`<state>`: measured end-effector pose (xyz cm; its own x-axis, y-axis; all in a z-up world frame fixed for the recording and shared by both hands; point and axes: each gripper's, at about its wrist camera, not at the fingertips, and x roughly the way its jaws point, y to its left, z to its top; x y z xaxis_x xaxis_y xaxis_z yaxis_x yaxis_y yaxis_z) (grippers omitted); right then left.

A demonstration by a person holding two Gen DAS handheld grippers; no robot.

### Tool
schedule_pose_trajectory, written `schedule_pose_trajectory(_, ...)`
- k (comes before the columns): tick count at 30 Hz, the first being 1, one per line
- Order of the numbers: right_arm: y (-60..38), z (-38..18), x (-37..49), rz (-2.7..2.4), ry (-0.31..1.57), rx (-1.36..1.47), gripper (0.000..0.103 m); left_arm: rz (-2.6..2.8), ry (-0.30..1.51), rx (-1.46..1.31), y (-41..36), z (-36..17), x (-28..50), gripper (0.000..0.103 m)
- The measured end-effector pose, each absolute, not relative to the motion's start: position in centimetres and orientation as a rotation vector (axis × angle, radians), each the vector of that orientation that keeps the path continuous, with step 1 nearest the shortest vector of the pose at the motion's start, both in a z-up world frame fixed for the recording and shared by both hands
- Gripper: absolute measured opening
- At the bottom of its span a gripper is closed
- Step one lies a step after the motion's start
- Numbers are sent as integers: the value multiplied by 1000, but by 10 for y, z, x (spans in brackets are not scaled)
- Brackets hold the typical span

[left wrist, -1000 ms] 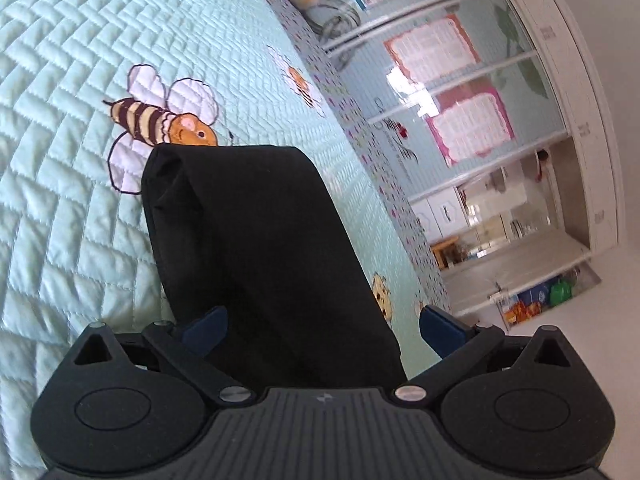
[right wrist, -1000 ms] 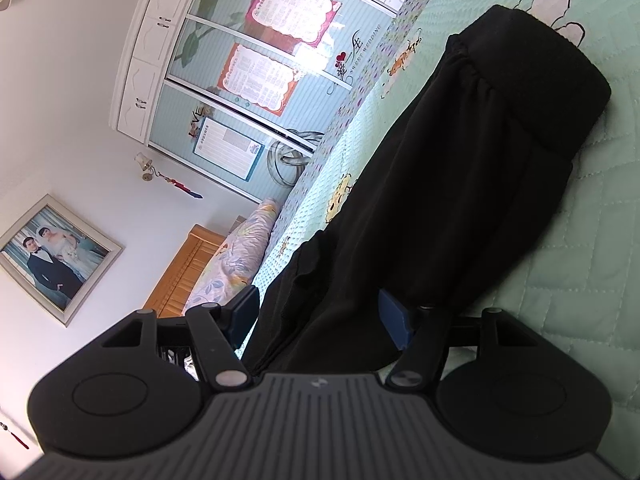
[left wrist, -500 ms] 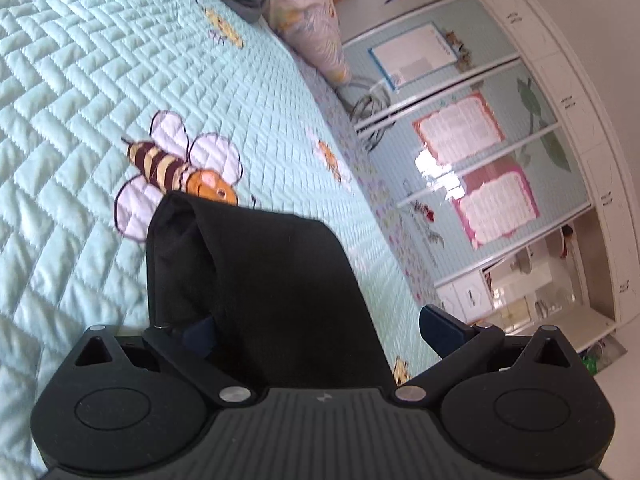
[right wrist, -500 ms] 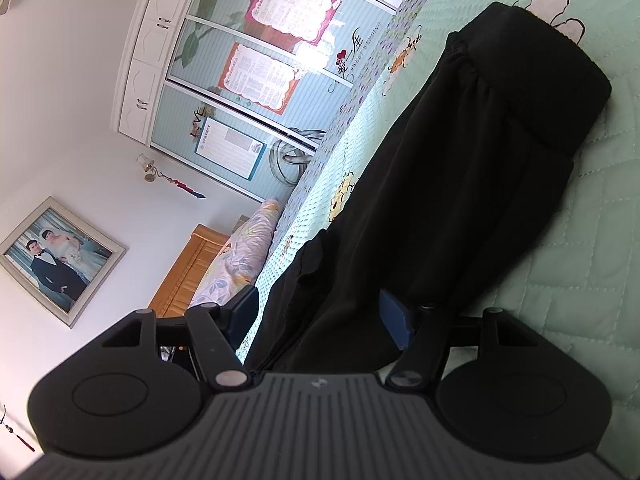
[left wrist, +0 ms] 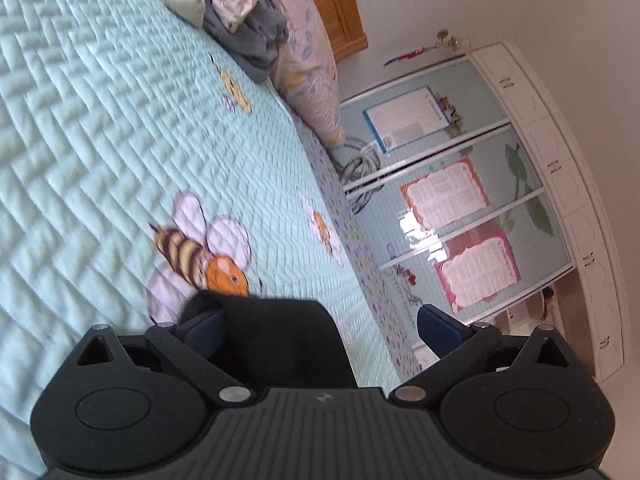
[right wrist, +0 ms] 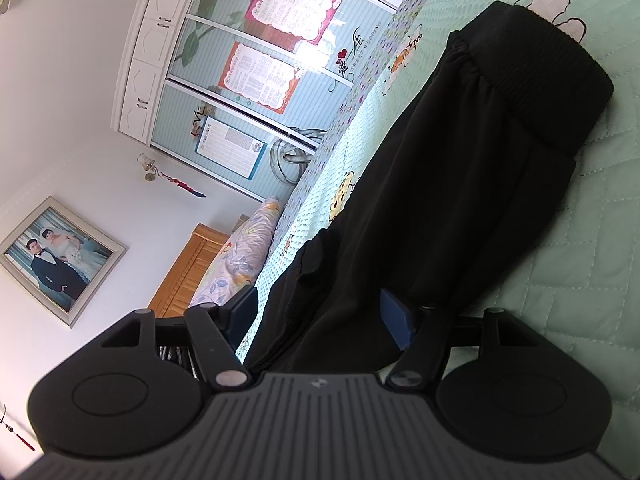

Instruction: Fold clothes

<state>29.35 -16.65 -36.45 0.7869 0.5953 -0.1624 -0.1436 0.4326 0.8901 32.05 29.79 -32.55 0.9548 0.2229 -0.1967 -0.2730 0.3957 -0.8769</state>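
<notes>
A black garment, trousers with a ribbed cuff (right wrist: pixel 548 76), lies stretched on a mint quilted bedspread (left wrist: pixel 100 128). In the left wrist view only its near end (left wrist: pixel 280 340) shows, low between the fingers. My left gripper (left wrist: pixel 320 328) is open wide over that end; the cloth lies by the left finger (left wrist: pixel 204 330) and the right finger (left wrist: pixel 438 328) is clear of it. My right gripper (right wrist: pixel 320 312) has its fingers on either side of a thick fold of the garment (right wrist: pixel 420 208).
A bee picture (left wrist: pixel 196 252) is stitched on the bedspread just past the cloth. A pile of grey and white clothes (left wrist: pixel 232 12) and a floral pillow (left wrist: pixel 312 80) lie at the bed's head. A wardrobe with posters (left wrist: pixel 460 216) stands beyond the bed edge.
The left gripper has pulled back and tilted up along the garment, so much less black cloth shows and the bed's head has come into view. The right gripper has held still.
</notes>
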Motion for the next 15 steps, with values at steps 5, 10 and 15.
schedule_pose_trajectory(5, -167, -364, 294, 484, 501, 1024, 69, 308, 71, -1074, 317, -315, 300, 101)
schedule_pose_trajectory(10, -167, -364, 292, 483, 502, 1015, 70, 124, 168, -1086, 299, -309, 299, 102)
schedule_pose_trajectory(15, -167, -362, 292, 483, 503, 1010, 70, 51, 298, -1107, 264, -315, 318, 102)
